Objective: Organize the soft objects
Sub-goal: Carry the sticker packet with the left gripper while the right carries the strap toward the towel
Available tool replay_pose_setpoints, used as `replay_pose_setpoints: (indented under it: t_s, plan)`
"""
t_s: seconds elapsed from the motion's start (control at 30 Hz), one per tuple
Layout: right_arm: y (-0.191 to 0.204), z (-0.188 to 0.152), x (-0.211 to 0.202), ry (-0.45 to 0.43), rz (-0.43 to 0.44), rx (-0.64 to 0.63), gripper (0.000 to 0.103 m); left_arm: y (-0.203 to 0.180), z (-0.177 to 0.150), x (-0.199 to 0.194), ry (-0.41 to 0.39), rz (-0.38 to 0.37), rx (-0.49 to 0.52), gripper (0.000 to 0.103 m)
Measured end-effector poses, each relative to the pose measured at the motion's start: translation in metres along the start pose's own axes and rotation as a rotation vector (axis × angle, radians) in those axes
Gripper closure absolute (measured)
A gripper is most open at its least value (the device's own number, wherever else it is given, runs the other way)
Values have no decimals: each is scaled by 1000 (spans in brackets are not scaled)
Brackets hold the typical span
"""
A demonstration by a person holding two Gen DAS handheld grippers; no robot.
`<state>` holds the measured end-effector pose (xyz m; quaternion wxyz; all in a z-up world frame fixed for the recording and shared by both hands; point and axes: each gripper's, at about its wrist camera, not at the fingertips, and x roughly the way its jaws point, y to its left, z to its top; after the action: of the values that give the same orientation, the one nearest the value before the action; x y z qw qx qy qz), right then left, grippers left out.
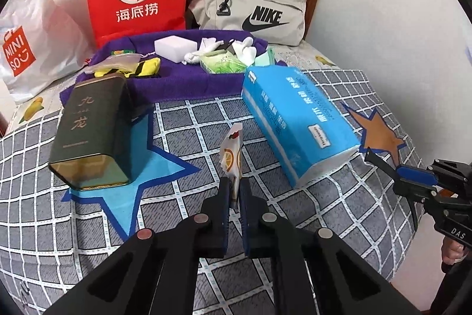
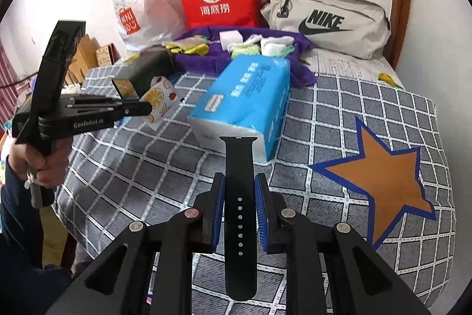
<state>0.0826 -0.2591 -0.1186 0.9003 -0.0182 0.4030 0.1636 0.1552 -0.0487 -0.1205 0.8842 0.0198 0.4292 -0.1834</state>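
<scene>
While the person's left hand (image 2: 44,164) grips the handle from below at the left side of the bed, the left gripper (image 1: 234,191) is held above the grey checked bedcover (image 1: 183,120), pointing toward the wall. Its jaws are nearly closed and pinch a small white sachet printed with orange slices (image 1: 232,155), which stands upright between them. The right gripper (image 2: 239,197) is also held above the bedcover, and its blue-padded jaws, at a narrow opening, clamp the sides of a black rubber watch strap with a row of holes (image 2: 239,185). The strap tip reaches toward a blue plastic pack of tissues (image 2: 250,96) lying ahead. A dark green rectangular tin (image 1: 91,132) lies on its side on a light blue star patch (image 1: 147,161). Behind, a purple towel (image 1: 188,84) carries a white foam block (image 1: 174,47) and other small soft things. An orange star patch (image 2: 380,182) at the right lies uncovered, near the bed edge.
</scene>
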Motion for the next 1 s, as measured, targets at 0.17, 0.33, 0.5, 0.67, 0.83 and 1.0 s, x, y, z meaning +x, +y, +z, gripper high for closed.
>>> replay_pose_setpoints:
  t_s: [0.17,0.33,0.5,0.67,0.83,1.0]
  plan:
    - [0,8,-7,-20,-5,3,83,4,4,-13,-17,15,-14,96]
    - [3,21,-8,-29,4,-2,83,12,12,-26,-42,27,-32,96]
    - [6,43,-5,-47,21,-24,83,25,24,-36,-64,34,-56,96]
    - [3,72,7,-65,39,-27,83,39,40,-40,-81,60,-83,96]
    - [2,106,22,-81,52,-43,83,56,60,-38,-89,69,-113,96]
    - [-2,141,39,-105,53,-46,83,73,78,-32,-91,90,-134,96]
